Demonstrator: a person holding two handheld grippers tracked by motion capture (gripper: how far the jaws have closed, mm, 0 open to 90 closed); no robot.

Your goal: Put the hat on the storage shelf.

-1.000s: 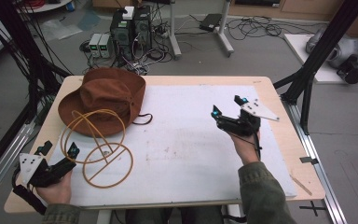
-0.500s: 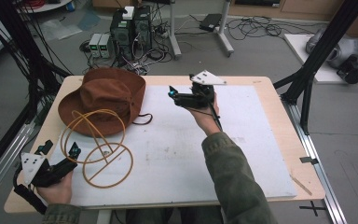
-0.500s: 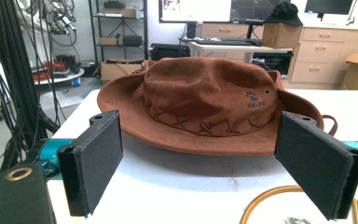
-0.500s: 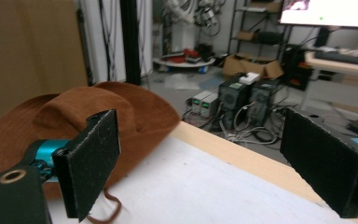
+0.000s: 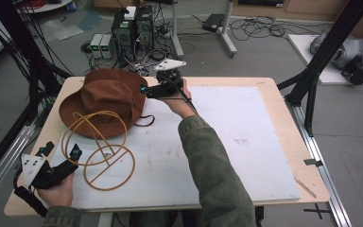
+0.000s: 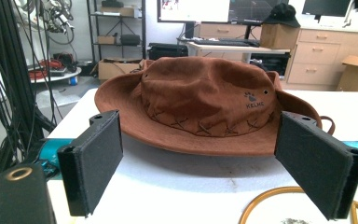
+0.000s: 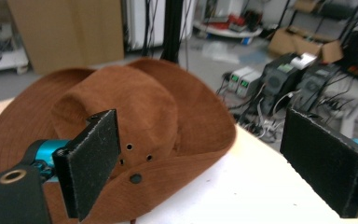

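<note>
Swung across to the brown hat, right gripper now jaws spread at its three o'clock brim, ready to clamp; left gripper released, idle.

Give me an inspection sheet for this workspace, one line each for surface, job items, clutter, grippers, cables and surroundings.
Surface: wooden table with a white mat, lightly smudged.
Job's things: brown hat at the far left, crown up; wire stand of tan rings in front of it, one ring overlapping the brim.
Clutter: nothing seen.
Grippers: right gripper open at the hat's brim; left gripper open by the stand, holding nothing.
Cables: a cable runs from the right gripper along the sleeve; floor cables beyond the table.
Surroundings: computer towers, black frame posts.
</note>
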